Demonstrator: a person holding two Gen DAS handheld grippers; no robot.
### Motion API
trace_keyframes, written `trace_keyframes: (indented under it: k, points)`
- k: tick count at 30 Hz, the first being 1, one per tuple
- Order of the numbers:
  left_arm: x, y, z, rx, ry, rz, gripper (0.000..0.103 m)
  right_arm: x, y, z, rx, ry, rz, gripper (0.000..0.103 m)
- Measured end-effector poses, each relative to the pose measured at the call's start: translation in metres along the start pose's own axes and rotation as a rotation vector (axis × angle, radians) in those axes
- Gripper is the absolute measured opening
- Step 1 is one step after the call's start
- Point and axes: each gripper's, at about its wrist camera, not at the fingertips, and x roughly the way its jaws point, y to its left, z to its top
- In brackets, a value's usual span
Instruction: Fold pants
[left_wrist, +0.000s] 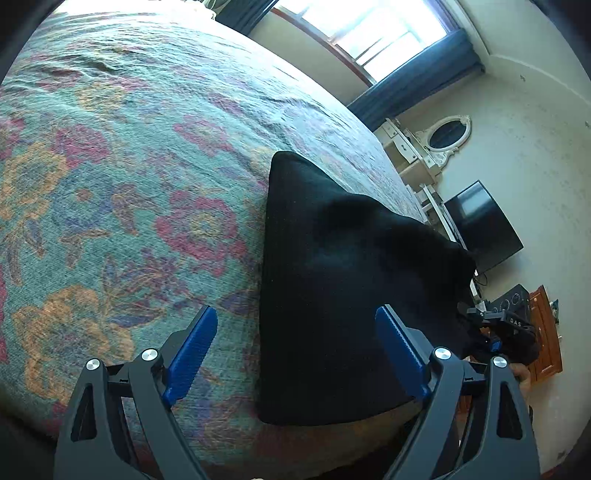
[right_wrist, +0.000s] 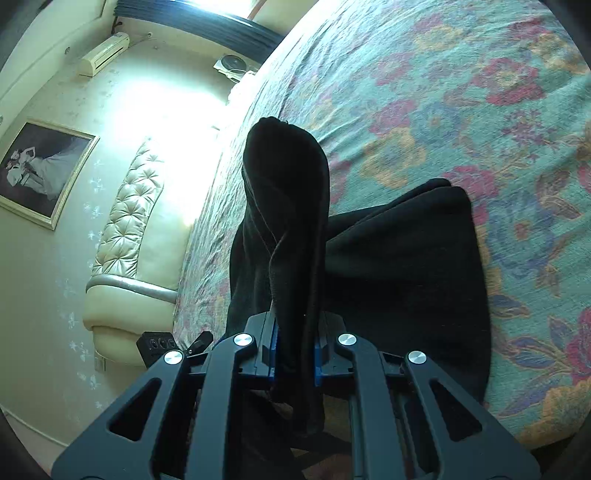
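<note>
Left wrist view
Left gripper (left_wrist: 297, 325): jaws spread wide, blue pads (left_wrist: 192, 354) bare, nothing between them.
Pants (left_wrist: 347, 295): black, lying on the floral bedspread (left_wrist: 110, 184) near the bed's edge; one corner points up the bed, the near edge sits between and just beyond the fingertips.
Right gripper (left_wrist: 495, 332): at the right edge, partly seen, up against the black cloth.
Containers: none in sight.

Right wrist view
Right gripper (right_wrist: 295, 350): clenched on a bunched fold of the pants (right_wrist: 288, 221); cloth rises lifted ahead of the pads.
Rest of pants: spread flat on the bedspread (right_wrist: 480, 110), to the right.
Background: padded headboard (right_wrist: 129, 206), framed picture (right_wrist: 40, 173).
</note>
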Motion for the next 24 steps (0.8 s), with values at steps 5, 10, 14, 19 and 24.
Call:
trace_keyframes:
  k: [5, 10, 14, 19, 24]
  points:
    - [0.022, -0.016, -0.007, 0.042, 0.057, 0.009, 0.086, -0.008, -0.038, -0.004, 0.079, -0.008, -0.029, 0.013]
    - [0.037, -0.019, -0.015, 0.049, 0.102, 0.027, 0.086, -0.012, -0.059, -0.003, 0.109, -0.015, -0.042, 0.012]
    - [0.039, -0.017, -0.018, 0.041, 0.107, 0.018, 0.086, -0.011, -0.071, -0.002, 0.134, -0.010, -0.029, 0.011]
    - [0.036, -0.017, -0.020, 0.044, 0.107, 0.015, 0.086, -0.019, -0.082, -0.003, 0.166, -0.011, -0.006, 0.015]
    - [0.017, -0.009, -0.019, 0.031, 0.069, 0.005, 0.086, -0.049, -0.081, -0.010, 0.175, -0.074, -0.042, 0.082]
